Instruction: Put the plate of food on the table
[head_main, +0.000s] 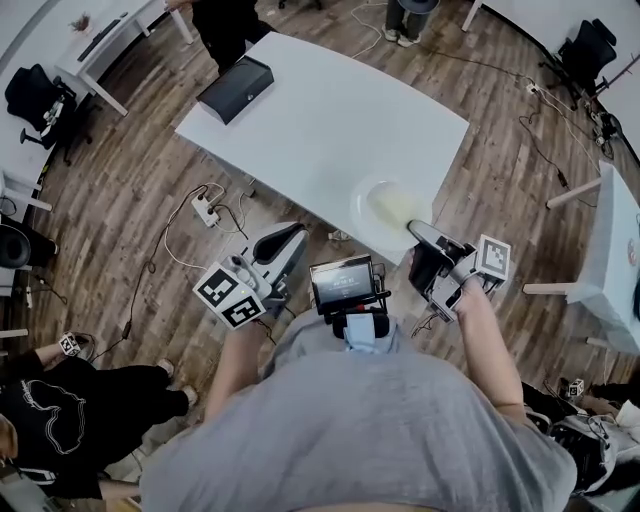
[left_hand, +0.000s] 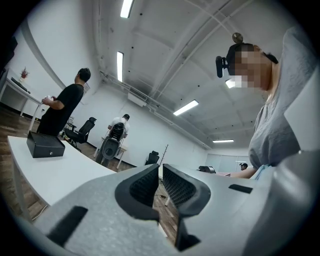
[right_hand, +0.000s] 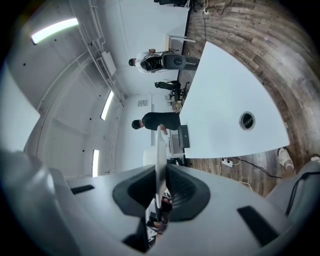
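Observation:
A white plate with pale food lies over the near edge of the white table; whether it rests on the tabletop I cannot tell. My right gripper is shut on its near rim. In the right gripper view the plate shows edge-on, pinched between the jaws of the right gripper, with the table beyond. My left gripper hangs off the table's near edge over the floor, shut and with nothing in it; in its own view the left gripper has its pads almost touching.
A black box sits on the table's far left corner. A person in black stands behind it. On the floor lie a power strip and cables. Another person is at lower left. A second white table stands at right.

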